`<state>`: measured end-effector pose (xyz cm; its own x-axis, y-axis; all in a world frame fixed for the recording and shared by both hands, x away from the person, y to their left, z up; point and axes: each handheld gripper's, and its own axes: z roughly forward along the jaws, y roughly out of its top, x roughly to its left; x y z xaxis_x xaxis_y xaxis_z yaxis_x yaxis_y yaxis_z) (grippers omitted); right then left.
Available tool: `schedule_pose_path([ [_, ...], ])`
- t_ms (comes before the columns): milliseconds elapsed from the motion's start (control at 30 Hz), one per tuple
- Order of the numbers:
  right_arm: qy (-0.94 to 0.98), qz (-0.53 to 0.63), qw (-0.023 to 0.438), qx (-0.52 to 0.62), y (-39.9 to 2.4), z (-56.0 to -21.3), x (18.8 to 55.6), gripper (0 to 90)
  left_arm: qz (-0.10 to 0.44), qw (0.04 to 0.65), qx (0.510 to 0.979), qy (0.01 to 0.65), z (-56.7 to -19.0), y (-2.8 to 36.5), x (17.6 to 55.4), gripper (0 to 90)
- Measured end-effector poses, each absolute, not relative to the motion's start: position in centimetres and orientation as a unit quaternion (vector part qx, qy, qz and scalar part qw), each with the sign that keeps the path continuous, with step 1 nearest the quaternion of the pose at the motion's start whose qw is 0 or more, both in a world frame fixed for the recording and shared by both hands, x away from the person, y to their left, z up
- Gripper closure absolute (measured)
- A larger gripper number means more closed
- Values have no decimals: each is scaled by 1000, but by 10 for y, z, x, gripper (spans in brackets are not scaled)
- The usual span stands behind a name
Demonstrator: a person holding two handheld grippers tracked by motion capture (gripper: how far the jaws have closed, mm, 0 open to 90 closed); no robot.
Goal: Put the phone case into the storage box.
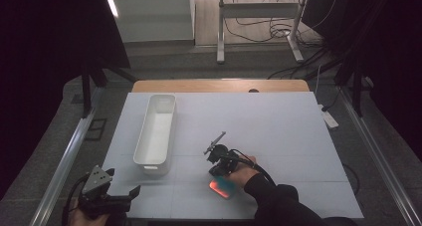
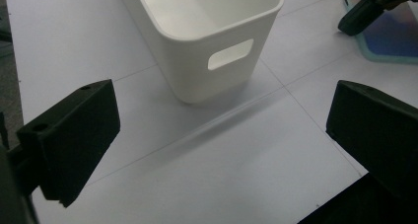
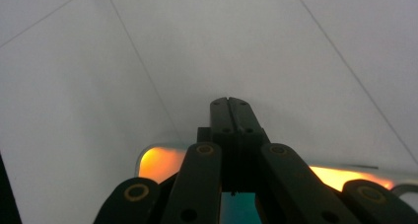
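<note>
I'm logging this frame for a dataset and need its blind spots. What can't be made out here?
- Flat orange and teal object: what it is. Too small in the high view; the right gripper covers it in the right gripper view; cut off by the edge in the left gripper view.
- Right gripper: whether its closed jaws pinch the object; linkage hides the contact.
- White bin: its far end, cut off by the top edge in the left gripper view.
</note>
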<state>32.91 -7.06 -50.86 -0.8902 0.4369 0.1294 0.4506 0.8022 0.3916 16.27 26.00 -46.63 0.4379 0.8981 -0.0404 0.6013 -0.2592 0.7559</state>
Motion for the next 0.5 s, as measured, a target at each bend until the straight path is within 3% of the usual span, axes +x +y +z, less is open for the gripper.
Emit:
schedule_pose_path([
  [500,-947,-205,23,-247,-105,-506,318,890,205,360,767,490,-466,260,163,6],
])
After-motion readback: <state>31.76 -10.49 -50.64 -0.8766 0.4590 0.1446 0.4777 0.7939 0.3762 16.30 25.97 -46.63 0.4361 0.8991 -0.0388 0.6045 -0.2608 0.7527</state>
